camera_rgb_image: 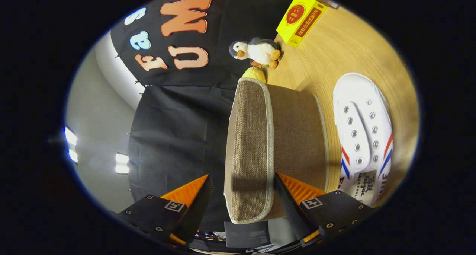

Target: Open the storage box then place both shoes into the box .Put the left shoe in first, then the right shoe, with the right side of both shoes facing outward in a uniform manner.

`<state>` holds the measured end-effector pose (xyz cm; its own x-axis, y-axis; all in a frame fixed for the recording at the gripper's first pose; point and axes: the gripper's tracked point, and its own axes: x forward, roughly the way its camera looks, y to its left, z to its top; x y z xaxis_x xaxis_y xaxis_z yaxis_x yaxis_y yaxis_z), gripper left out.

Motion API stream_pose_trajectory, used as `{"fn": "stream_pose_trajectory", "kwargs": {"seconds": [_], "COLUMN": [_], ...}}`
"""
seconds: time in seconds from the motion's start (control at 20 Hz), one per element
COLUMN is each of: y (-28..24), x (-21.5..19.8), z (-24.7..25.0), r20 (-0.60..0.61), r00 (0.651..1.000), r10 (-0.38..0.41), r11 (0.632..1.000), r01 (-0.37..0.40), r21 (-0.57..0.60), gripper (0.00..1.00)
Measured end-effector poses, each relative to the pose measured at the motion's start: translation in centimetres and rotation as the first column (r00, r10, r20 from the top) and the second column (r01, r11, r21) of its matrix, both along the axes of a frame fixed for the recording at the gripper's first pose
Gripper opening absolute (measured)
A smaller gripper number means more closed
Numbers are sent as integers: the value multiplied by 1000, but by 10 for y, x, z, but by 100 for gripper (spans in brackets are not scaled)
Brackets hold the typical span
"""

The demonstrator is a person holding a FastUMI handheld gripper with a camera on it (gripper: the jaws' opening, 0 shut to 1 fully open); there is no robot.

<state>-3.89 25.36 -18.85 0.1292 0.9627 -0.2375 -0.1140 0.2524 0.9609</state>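
Observation:
The brown woven storage box (297, 136) stands on the wooden table (346, 50), seen with the view rolled on its side. Its lid (249, 147), trimmed in pale piping, sits on top. My gripper (243, 176) straddles the near rim of the lid, one finger above it and one below. The lower finger touches the rim, while a small gap shows between the upper finger and the lid, so the gripper is open. A white canvas shoe (366, 136) with red and blue stripes lies on the table beside the box.
A penguin plush (256, 52) stands beyond the box, with a small yellow object (254, 74) just behind the box's far end. A yellow carton (301, 20) lies farther back on the table. Black cloth walls the booth behind.

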Motion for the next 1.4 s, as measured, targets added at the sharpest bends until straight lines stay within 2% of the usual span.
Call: {"fn": "stream_pose_trajectory", "kwargs": {"seconds": [0.25,0.45,0.55,0.6,0.65,0.8,0.95,1.4], "y": [-9,-18,-16,-14,-11,-7,-2,32], "x": [4,8,8,7,5,2,-2,-1], "z": [13,25,19,15,13,10,39,111], "r20": [-56,-108,-96,-86,-80,-69,-55,92], "r00": [998,992,993,994,995,996,997,994], "r10": [-41,-67,-73,-73,-67,-64,-48,-59], "r11": [994,980,984,987,989,993,980,981], "r01": [47,86,88,84,76,71,58,41], "r21": [98,182,157,138,125,97,188,189], "gripper": [94,74,59,46,39,2,1,1]}}
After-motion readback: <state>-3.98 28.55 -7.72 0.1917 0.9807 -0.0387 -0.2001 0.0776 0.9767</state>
